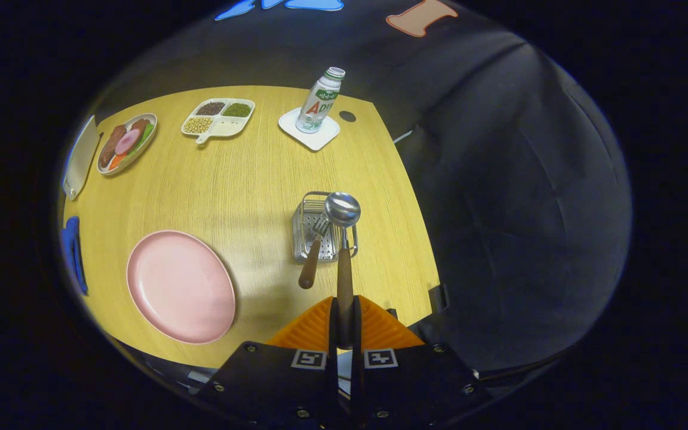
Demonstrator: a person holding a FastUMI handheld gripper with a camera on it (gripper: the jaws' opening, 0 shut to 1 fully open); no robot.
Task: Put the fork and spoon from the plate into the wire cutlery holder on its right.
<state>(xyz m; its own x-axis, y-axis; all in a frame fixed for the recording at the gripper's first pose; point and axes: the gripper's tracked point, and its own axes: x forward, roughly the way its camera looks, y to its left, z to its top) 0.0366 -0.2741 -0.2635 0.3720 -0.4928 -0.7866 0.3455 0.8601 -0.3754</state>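
Observation:
My gripper [344, 313] is shut on the wooden handle of the spoon [343, 239]. The spoon points straight ahead, its steel bowl raised over the wire cutlery holder [308, 230]. The holder stands on the wooden table just beyond my fingers. A fork [314, 251] with a wooden handle leans in the holder, tines down inside it and handle sticking out toward me. The pink plate [180, 285] lies to the holder's left with nothing on it.
At the table's back stand a bottle [320, 100] on a white coaster [310, 129], a divided tray of beans [218, 117] and an oval dish of food [126, 143]. A white board [80, 156] and a blue object [73, 251] lie left. The table edge [421, 239] runs just right of the holder.

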